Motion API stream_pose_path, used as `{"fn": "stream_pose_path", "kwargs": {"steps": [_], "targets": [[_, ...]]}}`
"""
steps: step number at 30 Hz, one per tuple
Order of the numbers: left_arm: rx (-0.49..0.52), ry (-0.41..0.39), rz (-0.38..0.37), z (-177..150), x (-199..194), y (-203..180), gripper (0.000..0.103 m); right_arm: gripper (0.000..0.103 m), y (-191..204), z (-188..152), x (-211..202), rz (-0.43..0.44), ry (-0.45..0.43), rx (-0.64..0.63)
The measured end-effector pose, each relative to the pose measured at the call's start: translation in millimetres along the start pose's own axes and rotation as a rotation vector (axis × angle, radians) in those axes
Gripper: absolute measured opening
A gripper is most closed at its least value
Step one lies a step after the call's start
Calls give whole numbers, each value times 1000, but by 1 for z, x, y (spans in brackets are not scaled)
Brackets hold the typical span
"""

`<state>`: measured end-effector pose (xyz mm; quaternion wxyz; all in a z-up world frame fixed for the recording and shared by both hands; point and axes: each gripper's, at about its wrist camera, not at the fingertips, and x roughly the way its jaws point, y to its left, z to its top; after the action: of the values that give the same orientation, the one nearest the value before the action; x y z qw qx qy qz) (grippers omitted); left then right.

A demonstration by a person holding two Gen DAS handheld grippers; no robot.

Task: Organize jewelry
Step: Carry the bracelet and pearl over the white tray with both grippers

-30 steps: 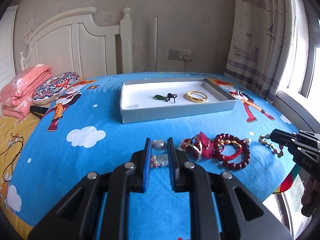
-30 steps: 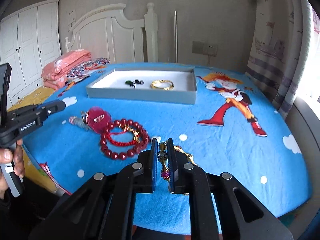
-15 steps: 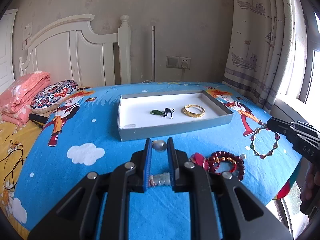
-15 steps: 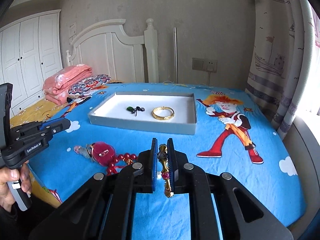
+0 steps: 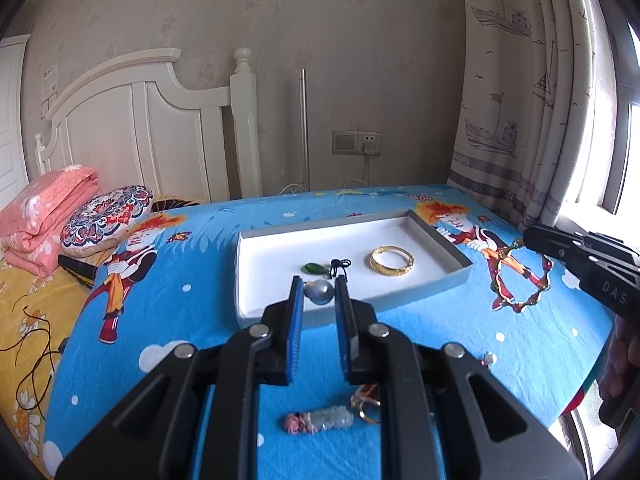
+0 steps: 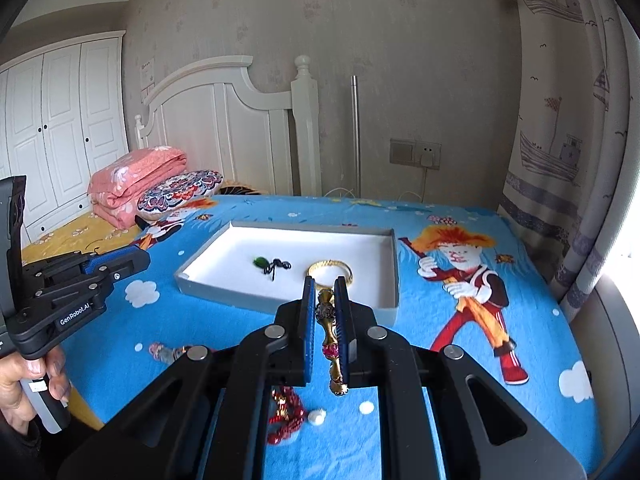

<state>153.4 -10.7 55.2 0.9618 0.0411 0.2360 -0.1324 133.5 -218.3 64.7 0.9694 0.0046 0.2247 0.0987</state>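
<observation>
Right wrist: beaded bracelet between fingers

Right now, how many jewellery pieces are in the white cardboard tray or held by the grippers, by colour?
Green teardrop pendant, in white cardboard tray: 1
Plain gold bangle, in tray: 1
Round grey pearl, in left gripper: 1
Gold-and-red beaded bracelet, in right gripper: 1
Total: 4

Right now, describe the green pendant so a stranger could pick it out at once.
On the blue cartoon bedsheet lies a shallow grey tray with a white floor. Two pieces rest inside: a gold bangle and the green pendant. The pendant is the small dark-green drop on a knotted black cord.
</observation>
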Motion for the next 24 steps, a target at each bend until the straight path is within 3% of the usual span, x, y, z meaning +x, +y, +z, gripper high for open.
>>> {"fn": "stream_pose_path", "kwargs": {"steps": [12, 24], "targets": [[-33, 42, 13, 13, 27, 2, 15, 12, -1, 15, 23, -17, 6, 10], [-56, 54, 46, 14, 36, 6, 15, 12, -1, 5, 38, -41, 34, 17]]}}
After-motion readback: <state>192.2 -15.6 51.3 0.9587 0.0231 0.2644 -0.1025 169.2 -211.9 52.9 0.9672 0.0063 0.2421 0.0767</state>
